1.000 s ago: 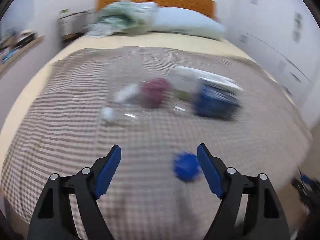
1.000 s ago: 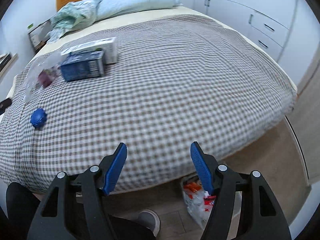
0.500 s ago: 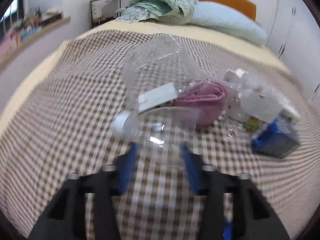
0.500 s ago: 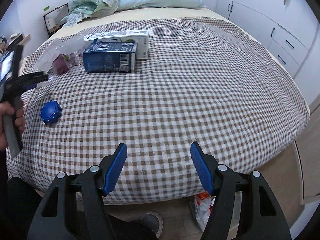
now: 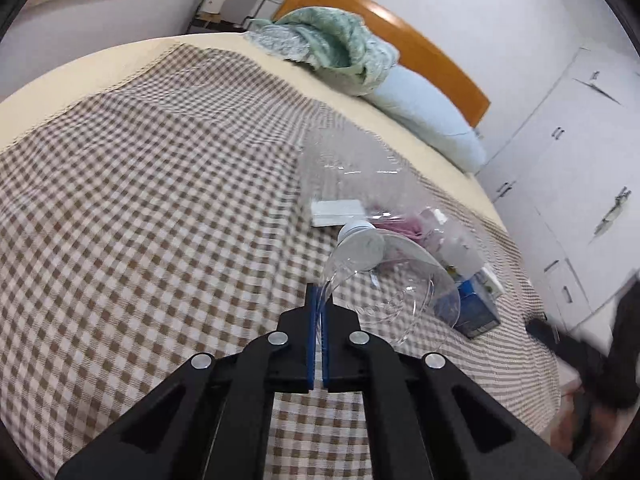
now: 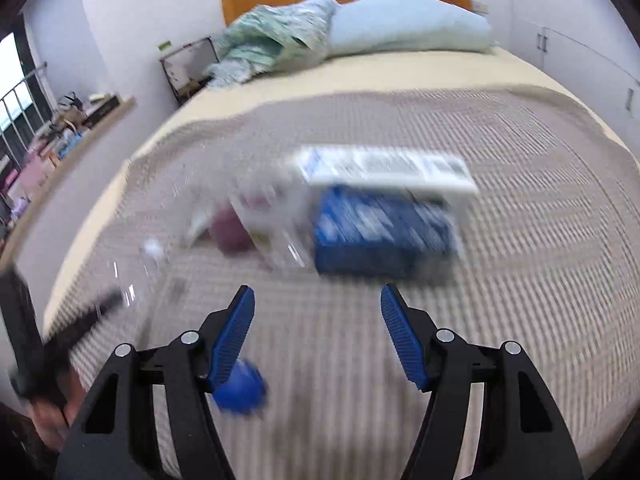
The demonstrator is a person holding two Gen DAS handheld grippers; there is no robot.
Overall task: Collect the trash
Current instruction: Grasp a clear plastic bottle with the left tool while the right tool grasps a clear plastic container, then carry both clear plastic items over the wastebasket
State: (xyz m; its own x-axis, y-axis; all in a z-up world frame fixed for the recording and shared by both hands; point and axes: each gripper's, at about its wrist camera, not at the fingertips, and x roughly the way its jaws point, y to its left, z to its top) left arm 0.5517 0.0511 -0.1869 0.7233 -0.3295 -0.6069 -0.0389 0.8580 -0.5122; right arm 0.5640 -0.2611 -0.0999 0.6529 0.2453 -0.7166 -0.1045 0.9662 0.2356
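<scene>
My left gripper (image 5: 319, 294) is shut on the edge of a clear crushed plastic bottle (image 5: 394, 280) with a white cap, held just above the checked bed cover (image 5: 140, 200). Behind it lie a clear plastic bag (image 5: 352, 176) with pink cloth and a white slip, another small bottle, and a blue carton (image 5: 476, 312). My right gripper (image 6: 316, 300) is open and empty over the bed, in a blurred view. Ahead of it lie the blue carton (image 6: 380, 232) and a white box (image 6: 384, 172). A blue bottle cap (image 6: 240, 388) lies by its left finger.
A pale blue pillow (image 5: 428, 116) and a green blanket (image 5: 332, 48) lie at the wooden headboard (image 5: 384, 28). White cupboards (image 5: 580, 160) line the right wall. A shelf (image 6: 72, 120) with clutter runs along the left wall. The left gripper shows at the right wrist view's left edge (image 6: 92, 312).
My left gripper has closed on the clear bottle and lifted it. My right gripper has swung left and in toward the cartons and the blue cap, staying open.
</scene>
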